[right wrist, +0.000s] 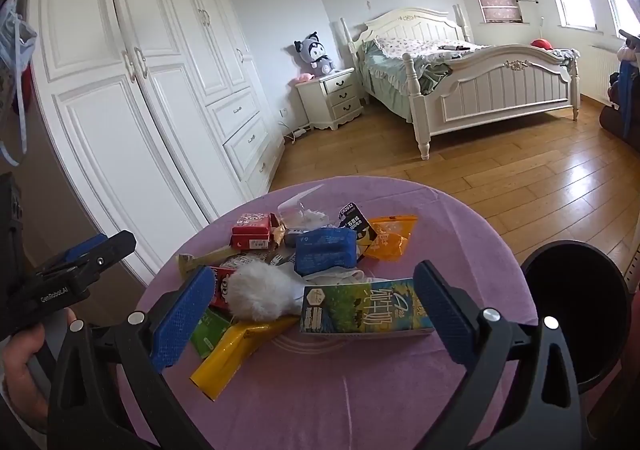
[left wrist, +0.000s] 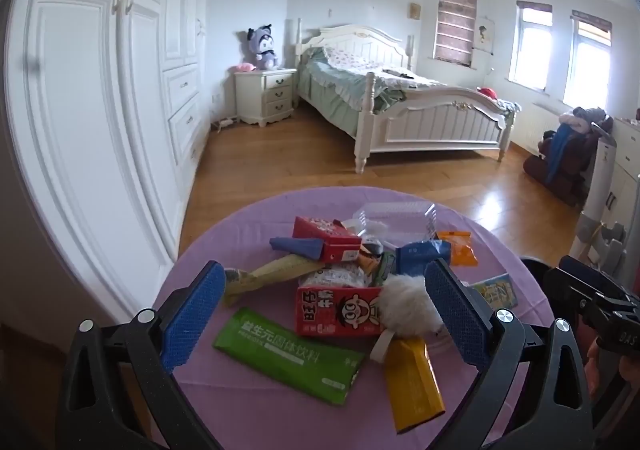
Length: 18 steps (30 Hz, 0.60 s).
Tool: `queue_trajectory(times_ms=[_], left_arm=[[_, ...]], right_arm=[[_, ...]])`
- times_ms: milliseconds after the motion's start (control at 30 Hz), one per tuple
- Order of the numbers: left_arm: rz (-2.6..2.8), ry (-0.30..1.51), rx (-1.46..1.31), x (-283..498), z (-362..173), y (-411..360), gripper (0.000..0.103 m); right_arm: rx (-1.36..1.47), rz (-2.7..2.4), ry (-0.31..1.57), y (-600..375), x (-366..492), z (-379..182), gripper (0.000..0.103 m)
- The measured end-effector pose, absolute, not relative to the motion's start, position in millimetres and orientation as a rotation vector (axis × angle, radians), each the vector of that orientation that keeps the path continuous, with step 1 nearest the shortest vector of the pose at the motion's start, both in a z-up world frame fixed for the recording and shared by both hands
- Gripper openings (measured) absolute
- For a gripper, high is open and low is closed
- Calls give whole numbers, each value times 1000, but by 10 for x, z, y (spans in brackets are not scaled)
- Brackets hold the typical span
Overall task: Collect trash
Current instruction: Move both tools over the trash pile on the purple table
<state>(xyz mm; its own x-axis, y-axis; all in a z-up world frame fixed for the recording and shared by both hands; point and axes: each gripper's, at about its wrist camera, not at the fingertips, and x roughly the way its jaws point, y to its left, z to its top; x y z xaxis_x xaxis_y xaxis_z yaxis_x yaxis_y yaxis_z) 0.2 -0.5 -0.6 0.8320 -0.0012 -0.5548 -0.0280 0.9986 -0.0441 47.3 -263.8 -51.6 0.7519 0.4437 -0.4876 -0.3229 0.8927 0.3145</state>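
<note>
The trash lies in a loose heap on the round bench [right wrist: 460,234], which wears a purple cloth. Nearest the right tongs [right wrist: 316,306] is a blue-and-green milk carton [right wrist: 366,308] on its side, lying between the two blue pads, which stand wide apart and hold nothing. Just beside the carton sits a white fluffy ball [right wrist: 260,296], and under that a yellow wrapper [right wrist: 236,352] and a green sachet [right wrist: 208,328].

In the left wrist view the left tongs [left wrist: 326,312] are also spread wide and empty, with a red milk carton [left wrist: 338,310] lying between the pads, the green sachet [left wrist: 288,356] in front of it and the yellow wrapper [left wrist: 414,386] to its right. Farther back in the heap lie a second red carton [left wrist: 326,240], a blue pouch [left wrist: 420,256], an orange packet [left wrist: 458,248] and a clear plastic tray [left wrist: 394,215].

By the look of it, collecting is at its start: nothing is gripped yet. The next move likely calls for one pair of tongs to come down around a carton and close across its narrow sides without crushing it.

A black bin [right wrist: 576,310] stands just beside the bench edge on the right; its inside is dark, and whether anything lies in it cannot be told. The clear tray seems empty, though it is partly hidden.
</note>
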Motion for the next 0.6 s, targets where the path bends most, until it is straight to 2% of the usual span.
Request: queue_trajectory(times_ms=[600], left_arm=[[18, 593, -47, 46, -58, -3, 99]], right_arm=[[231, 425, 608, -2669, 496, -564, 98]])
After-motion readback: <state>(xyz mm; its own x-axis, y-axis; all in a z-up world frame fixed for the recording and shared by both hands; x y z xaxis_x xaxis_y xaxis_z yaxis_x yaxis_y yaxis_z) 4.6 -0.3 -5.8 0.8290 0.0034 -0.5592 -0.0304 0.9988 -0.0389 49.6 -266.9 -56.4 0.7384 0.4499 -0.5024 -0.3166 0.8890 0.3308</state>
